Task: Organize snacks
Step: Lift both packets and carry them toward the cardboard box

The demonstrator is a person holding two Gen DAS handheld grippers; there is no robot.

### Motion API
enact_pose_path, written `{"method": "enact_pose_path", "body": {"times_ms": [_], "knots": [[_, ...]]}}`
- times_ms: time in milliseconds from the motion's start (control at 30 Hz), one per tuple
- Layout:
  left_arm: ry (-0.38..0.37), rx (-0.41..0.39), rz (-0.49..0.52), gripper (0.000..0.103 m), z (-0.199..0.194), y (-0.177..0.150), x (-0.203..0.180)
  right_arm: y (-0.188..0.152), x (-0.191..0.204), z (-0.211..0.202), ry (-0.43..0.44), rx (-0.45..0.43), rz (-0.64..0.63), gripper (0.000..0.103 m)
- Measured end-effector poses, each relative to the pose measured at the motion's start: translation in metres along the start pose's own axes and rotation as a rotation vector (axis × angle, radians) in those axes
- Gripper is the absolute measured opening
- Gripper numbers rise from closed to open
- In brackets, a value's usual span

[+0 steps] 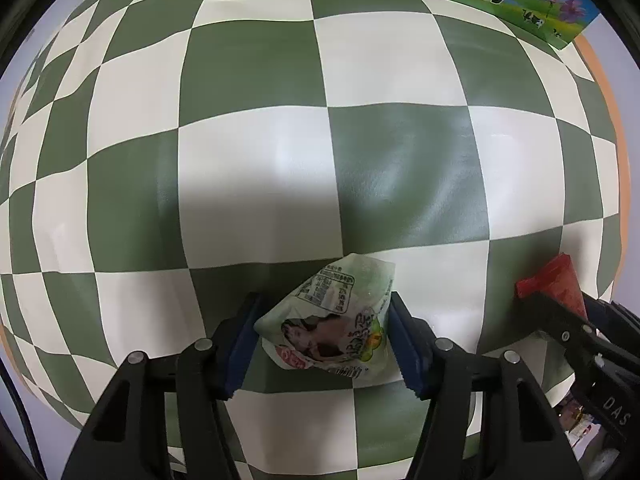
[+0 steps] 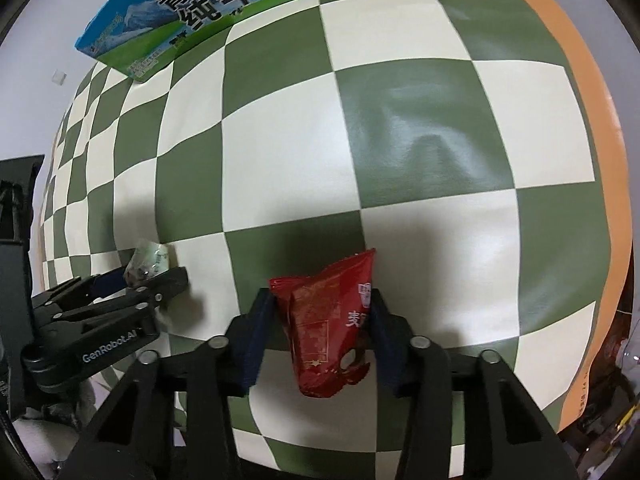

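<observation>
- The table (image 1: 256,80), covered by a green-and-white checked cloth, fills both wrist views; apart from the things below, the visible part of it carries no other loose snacks.
- A milk carton box (image 2: 168,12) with green and blue print stands at the far edge of the table, well apart from both hands. Whether it is open, or already holds any snacks, cannot be told from here.
- The right tongs (image 2: 320,320) are closed on a red snack packet (image 2: 324,320), its pads pressing the packet from both sides, raised over the cloth and pointing steeply down.
- The left tongs (image 1: 324,320) are likewise clamped on a pale green snack packet (image 1: 332,312), crumpled between the blue pads, held above a white square.
- Both hands sit near each other at the near side of the table, each visible at the edge of the other's view.
- Judgement: the pick-up of these two packets looks done; carrying them to their place, likely towards the box, and releasing them is left. How many snacks remain out of view cannot be told.
</observation>
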State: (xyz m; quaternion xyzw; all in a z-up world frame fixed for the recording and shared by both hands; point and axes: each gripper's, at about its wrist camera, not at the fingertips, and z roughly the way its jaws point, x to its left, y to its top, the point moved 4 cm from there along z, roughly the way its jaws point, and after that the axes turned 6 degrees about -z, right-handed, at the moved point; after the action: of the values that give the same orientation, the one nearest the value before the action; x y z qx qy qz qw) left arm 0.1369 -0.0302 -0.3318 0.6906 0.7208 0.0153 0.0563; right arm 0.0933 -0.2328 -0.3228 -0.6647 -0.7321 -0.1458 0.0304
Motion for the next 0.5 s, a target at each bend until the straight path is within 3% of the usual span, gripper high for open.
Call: {"method": "enact_pose_path", "body": {"times_ms": [500], "knots": [[-0.058,-0.004,-0.006,0.056,-0.031,-0.004,-0.007,-0.003,0.005,-0.022,0.043,-0.038,-0.002,0.044]]}}
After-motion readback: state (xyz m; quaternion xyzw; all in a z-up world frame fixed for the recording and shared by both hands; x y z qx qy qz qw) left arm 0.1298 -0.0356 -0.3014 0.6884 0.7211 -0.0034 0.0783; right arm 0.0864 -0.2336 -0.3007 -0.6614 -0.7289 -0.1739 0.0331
